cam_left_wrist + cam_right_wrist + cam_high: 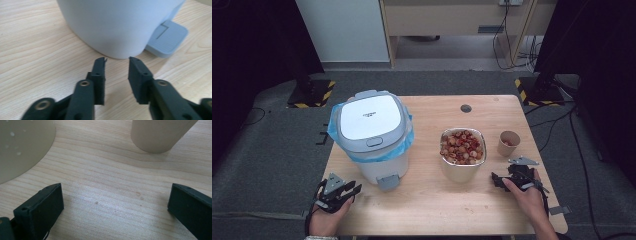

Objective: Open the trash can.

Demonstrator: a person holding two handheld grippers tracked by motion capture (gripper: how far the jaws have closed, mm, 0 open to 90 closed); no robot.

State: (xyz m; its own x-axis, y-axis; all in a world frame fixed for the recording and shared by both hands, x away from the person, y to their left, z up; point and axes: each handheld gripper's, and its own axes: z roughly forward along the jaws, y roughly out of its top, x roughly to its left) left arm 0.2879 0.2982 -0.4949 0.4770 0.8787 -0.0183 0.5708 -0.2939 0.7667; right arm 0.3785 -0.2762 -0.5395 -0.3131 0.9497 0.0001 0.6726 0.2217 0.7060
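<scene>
In the high view, a lidded bin stands left of the bowl and a cup right of it; the right gripper rests just below the bowl's right corner, the left gripper well to the bowl's left, by the bin's pedal. In the left gripper view, the narrowly parted, empty jaws point at the bin's base, pedal to their right. In the right gripper view, wide-open jaws lie low over the table, the bowl ahead-left and the cup ahead-right, so this hand seems nearer to both.

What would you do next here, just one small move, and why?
Probably ease the left tool forward onto the bin's pedal. The lid is shut, the bowl is full of scraps, and that tool already sits open just short of the bin, beside the pedal.
</scene>
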